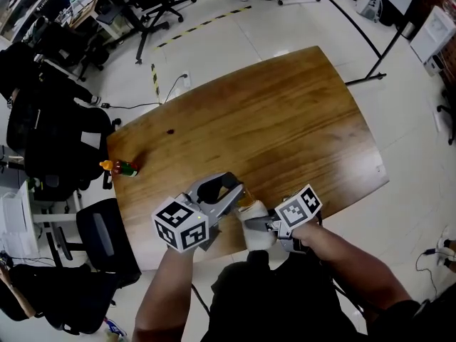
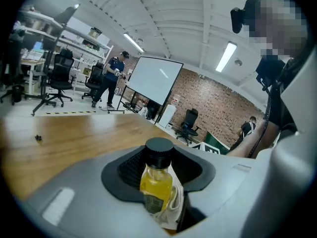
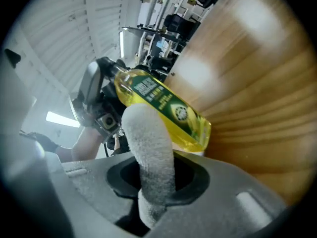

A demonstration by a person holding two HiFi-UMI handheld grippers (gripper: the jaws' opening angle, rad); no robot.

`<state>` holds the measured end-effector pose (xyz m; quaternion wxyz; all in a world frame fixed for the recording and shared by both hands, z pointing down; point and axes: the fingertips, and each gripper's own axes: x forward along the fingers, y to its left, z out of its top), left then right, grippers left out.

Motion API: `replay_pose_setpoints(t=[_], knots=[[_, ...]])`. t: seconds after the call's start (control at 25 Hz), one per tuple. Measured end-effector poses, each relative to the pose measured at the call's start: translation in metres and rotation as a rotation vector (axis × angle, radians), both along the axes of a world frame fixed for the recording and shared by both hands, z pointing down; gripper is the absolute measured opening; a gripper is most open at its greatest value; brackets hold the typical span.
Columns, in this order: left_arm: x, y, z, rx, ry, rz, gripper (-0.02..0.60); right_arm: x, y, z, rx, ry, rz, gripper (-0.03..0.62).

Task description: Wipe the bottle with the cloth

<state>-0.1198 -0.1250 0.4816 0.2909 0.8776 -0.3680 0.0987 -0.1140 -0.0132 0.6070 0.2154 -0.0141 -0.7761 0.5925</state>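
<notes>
A small bottle (image 2: 156, 181) of yellow liquid with a black cap (image 2: 159, 150) stands upright between the jaws of my left gripper (image 2: 158, 171), which is shut on it. In the right gripper view the same bottle (image 3: 166, 109) shows a green label and lies slanted across the frame. My right gripper (image 3: 156, 182) is shut on a white cloth (image 3: 150, 150) that presses against the bottle's side. In the head view both grippers meet over the table's near edge, the left gripper (image 1: 217, 199) beside the right gripper (image 1: 271, 228), with the cloth (image 1: 255, 225) between them; the bottle is mostly hidden there.
The wooden table (image 1: 285, 127) stretches away ahead. Another small bottle (image 1: 121, 167) lies by its left edge, and a dark speck (image 1: 170, 130) sits further in. Black office chairs (image 1: 50, 141) crowd the left side. A person (image 2: 113, 78) stands far off by a screen (image 2: 154, 81).
</notes>
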Motion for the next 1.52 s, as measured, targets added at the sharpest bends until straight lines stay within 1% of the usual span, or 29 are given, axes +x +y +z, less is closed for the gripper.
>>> replay_pose_setpoints(t=[0.16, 0.32, 0.36, 0.4, 0.44, 0.52, 0.56, 0.6, 0.68, 0.72, 0.76, 0.84, 0.92, 0.96, 1.0, 1.12, 1.32, 1.4, 1.52], knots=[[-0.007, -0.001, 0.0, 0.0, 0.018, -0.016, 0.178, 0.005, 0.009, 0.019, -0.044, 0.056, 0.025, 0.074], [-0.012, -0.003, 0.002, -0.004, 0.035, -0.026, 0.179, 0.011, 0.018, 0.037, -0.161, 0.1, 0.066, 0.074], [-0.013, -0.003, 0.003, -0.004, 0.035, -0.026, 0.178, 0.014, 0.02, 0.04, -0.175, 0.115, 0.066, 0.074], [-0.013, -0.004, 0.003, -0.001, 0.033, -0.023, 0.178, 0.017, 0.022, 0.042, -0.16, 0.134, 0.056, 0.074], [-0.012, -0.003, 0.003, 0.004, 0.028, -0.017, 0.178, 0.021, 0.022, 0.04, -0.11, 0.155, 0.036, 0.074], [-0.009, 0.003, 0.0, 0.027, 0.009, 0.007, 0.178, 0.031, 0.014, 0.025, 0.052, 0.165, 0.015, 0.074], [-0.006, 0.008, -0.003, 0.046, -0.005, 0.025, 0.178, 0.036, 0.003, 0.01, 0.126, 0.135, 0.041, 0.074], [-0.002, 0.014, -0.006, 0.069, -0.02, 0.045, 0.178, 0.042, -0.01, -0.008, 0.179, 0.085, 0.091, 0.074], [0.005, 0.028, -0.011, 0.126, -0.047, 0.097, 0.178, 0.055, -0.04, -0.044, 0.224, -0.041, 0.23, 0.074], [0.008, 0.036, -0.012, 0.158, -0.059, 0.128, 0.178, 0.061, -0.054, -0.06, 0.217, -0.115, 0.299, 0.074], [0.012, 0.044, -0.013, 0.191, -0.068, 0.163, 0.179, 0.065, -0.065, -0.075, 0.189, -0.202, 0.358, 0.074], [0.019, 0.058, -0.014, 0.247, -0.084, 0.234, 0.18, 0.069, -0.078, -0.103, 0.096, -0.399, 0.426, 0.074], [0.025, 0.067, -0.013, 0.273, -0.095, 0.288, 0.181, 0.062, -0.078, -0.123, 0.007, -0.565, 0.416, 0.074], [0.027, 0.07, -0.013, 0.278, -0.102, 0.308, 0.179, 0.055, -0.075, -0.126, -0.024, -0.609, 0.391, 0.074], [0.028, 0.072, -0.013, 0.279, -0.108, 0.322, 0.179, 0.048, -0.072, -0.123, -0.038, -0.614, 0.365, 0.074], [0.033, 0.075, -0.013, 0.292, -0.133, 0.349, 0.179, 0.033, -0.066, -0.095, -0.027, -0.521, 0.313, 0.074], [0.028, 0.073, -0.013, 0.276, -0.134, 0.322, 0.179, 0.028, -0.071, -0.069, -0.03, -0.452, 0.307, 0.074], [0.026, 0.072, -0.014, 0.271, -0.127, 0.309, 0.179, 0.027, -0.07, -0.055, -0.01, -0.394, 0.289, 0.074], [0.026, 0.073, -0.014, 0.272, -0.123, 0.306, 0.179, 0.027, -0.066, -0.023, 0.031, -0.263, 0.254, 0.074]])
